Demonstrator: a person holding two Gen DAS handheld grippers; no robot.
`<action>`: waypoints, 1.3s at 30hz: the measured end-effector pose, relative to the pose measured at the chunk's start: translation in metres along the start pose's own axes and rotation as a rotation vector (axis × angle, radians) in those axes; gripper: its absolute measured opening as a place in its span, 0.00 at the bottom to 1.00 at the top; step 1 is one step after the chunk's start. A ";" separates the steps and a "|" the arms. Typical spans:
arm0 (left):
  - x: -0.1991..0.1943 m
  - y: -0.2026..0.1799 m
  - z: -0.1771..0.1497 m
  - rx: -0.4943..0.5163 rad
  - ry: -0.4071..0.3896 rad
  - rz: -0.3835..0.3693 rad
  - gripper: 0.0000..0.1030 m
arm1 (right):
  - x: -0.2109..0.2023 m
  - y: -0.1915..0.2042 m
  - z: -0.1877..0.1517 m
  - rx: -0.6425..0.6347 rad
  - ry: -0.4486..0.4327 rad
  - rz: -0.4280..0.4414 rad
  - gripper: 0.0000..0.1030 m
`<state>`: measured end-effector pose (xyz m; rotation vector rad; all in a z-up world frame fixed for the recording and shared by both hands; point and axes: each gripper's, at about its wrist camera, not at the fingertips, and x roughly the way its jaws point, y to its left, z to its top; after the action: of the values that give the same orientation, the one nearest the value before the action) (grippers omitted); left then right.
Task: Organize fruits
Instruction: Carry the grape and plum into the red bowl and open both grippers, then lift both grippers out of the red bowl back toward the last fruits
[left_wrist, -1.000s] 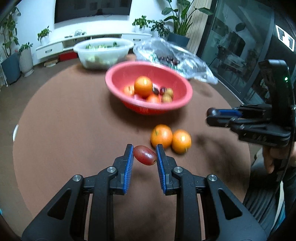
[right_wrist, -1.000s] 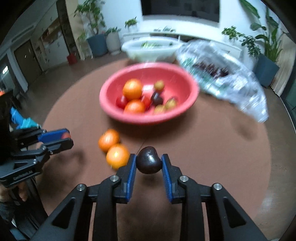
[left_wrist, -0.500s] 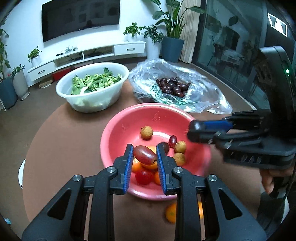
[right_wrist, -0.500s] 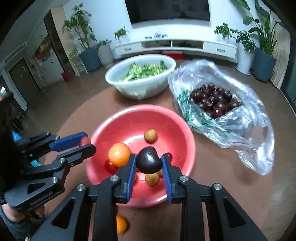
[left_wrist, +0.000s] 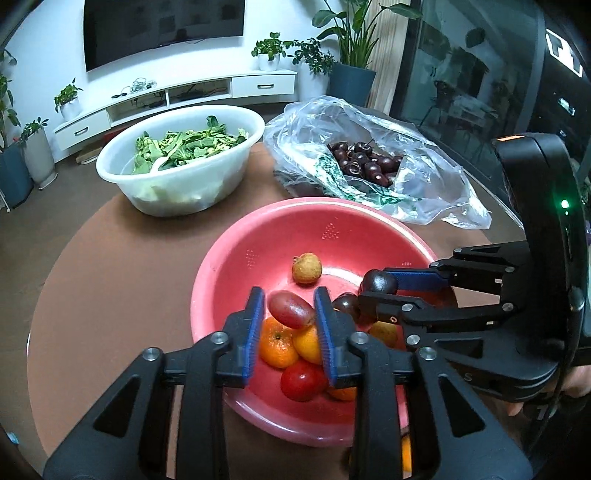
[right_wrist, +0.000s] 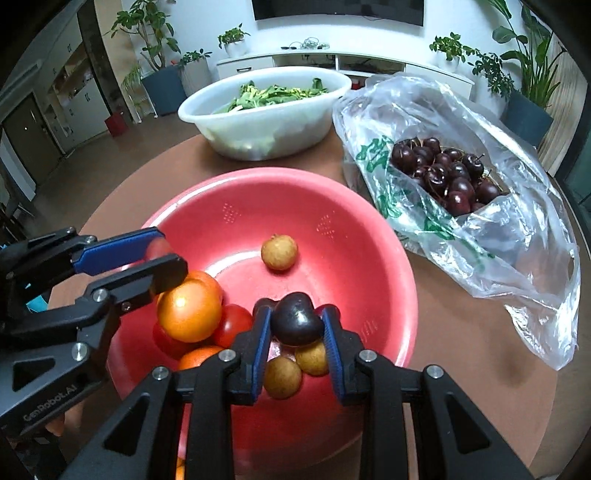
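Left wrist view: the left gripper (left_wrist: 289, 318) is clenched on a reddish grape (left_wrist: 291, 309), holding it above the near side of the red bowl (left_wrist: 266, 236). Beside it, the right gripper (left_wrist: 376, 286) pinches a dark cherry (left_wrist: 378, 282) over the same bowl. Inside lie oranges (left_wrist: 277, 343), a tomato (left_wrist: 301, 380) and a tan longan (left_wrist: 306, 268).

Right wrist view shows the right gripper (right_wrist: 296, 334) grasping the cherry (right_wrist: 296, 324) between blue pads (right_wrist: 261, 349), over two more longans in the bowl (right_wrist: 332, 199). The left gripper (right_wrist: 157, 258) reaches in from the left, its fruit mostly hidden, perhaps just a reddish edge showing.

Behind the bowl on the brown worktop (left_wrist: 110, 280) stand a white basin (left_wrist: 173, 184) of greens and a plastic bag (right_wrist: 491, 236) of cherries. One more orange (left_wrist: 405, 452) lies on the worktop just beside the bowl's near edge.
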<state>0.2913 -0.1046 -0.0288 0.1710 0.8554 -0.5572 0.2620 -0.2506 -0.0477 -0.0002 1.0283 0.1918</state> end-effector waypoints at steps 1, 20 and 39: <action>0.000 0.001 0.000 -0.004 -0.003 0.008 0.43 | 0.000 0.001 0.000 -0.002 0.002 -0.001 0.30; -0.091 0.017 -0.058 -0.054 -0.139 0.046 0.94 | -0.090 0.000 -0.079 0.009 -0.189 0.042 0.66; -0.128 -0.011 -0.193 -0.141 -0.065 0.080 1.00 | -0.039 0.052 -0.119 -0.102 -0.021 0.086 0.59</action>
<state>0.0891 0.0062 -0.0571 0.0577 0.8180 -0.4240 0.1327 -0.2160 -0.0710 -0.0467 0.9975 0.3222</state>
